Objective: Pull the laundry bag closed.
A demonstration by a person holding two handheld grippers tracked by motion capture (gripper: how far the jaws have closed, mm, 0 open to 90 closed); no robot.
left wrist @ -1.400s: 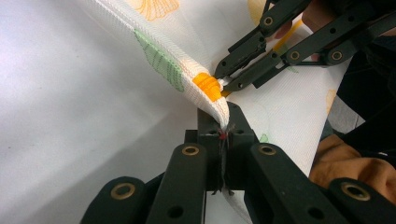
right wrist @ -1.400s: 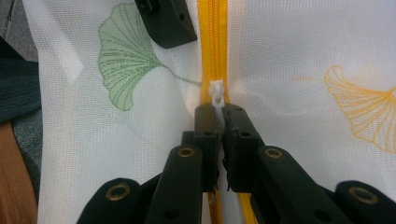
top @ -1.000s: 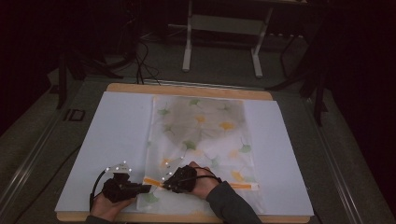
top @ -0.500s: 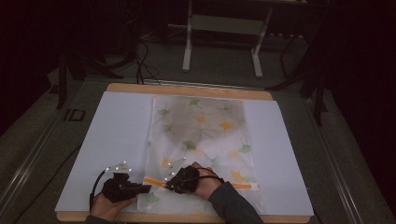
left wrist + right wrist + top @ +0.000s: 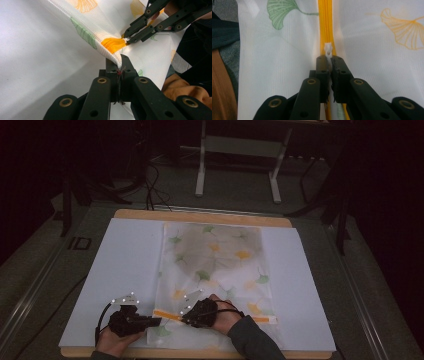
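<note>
- Two grippers work a white mesh bag printed with ginkgo leaves, lying flat on a white sheet over the table; a dark shape shows faintly inside the bag.
- The left gripper is clamped tight on the bag's near corner fabric.
- The right gripper is closed on the white zipper pull of the orange zipper.
- The bag's near edge lies just inside the table's front edge; bare sheet flanks both sides.
</note>
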